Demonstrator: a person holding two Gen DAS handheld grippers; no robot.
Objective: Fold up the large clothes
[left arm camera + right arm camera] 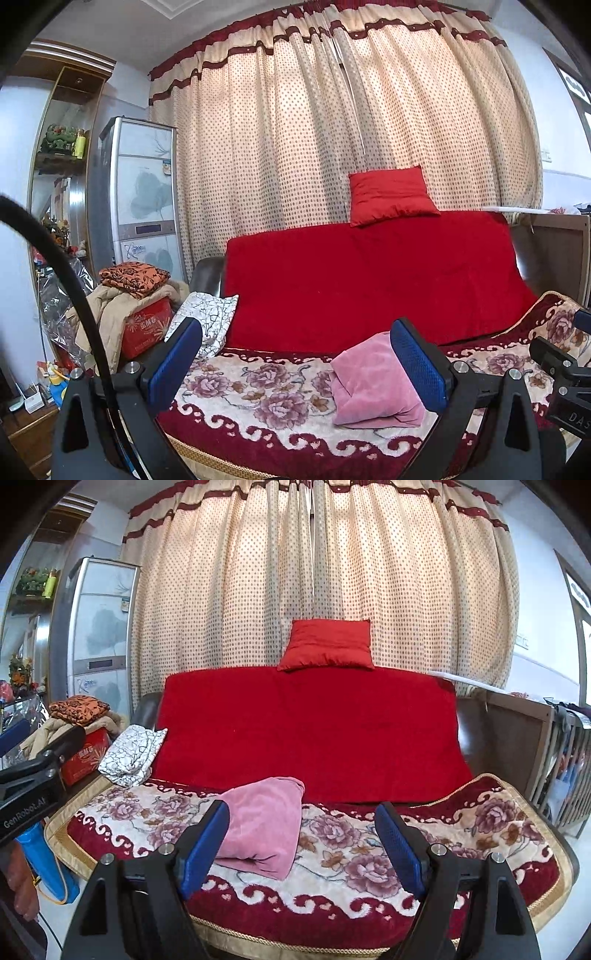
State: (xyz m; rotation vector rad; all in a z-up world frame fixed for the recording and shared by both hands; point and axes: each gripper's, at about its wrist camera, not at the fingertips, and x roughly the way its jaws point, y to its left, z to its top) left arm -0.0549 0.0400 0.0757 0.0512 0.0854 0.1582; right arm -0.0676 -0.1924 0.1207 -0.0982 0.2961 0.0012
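A pink garment [264, 830], already folded into a compact bundle, lies on the floral blanket [369, 856] covering the sofa seat, toward the middle and nearer the front edge than the red-draped backrest [310, 731]. Both tools are held back from the sofa and above the seat: the left gripper [299, 365] and the right gripper [303, 849] each stand with jaws spread wide, blue pads empty and touching nothing. By the look of it, this fold is finished and the work sits between items. The likely next move is to fetch another piece, perhaps the white crackle-patterned cloth [131, 755] slumped at the seat's left end, or something from the pile of clothes [122, 291] on the red box beyond it. That calls for a reach to the left and a pinch on an edge.
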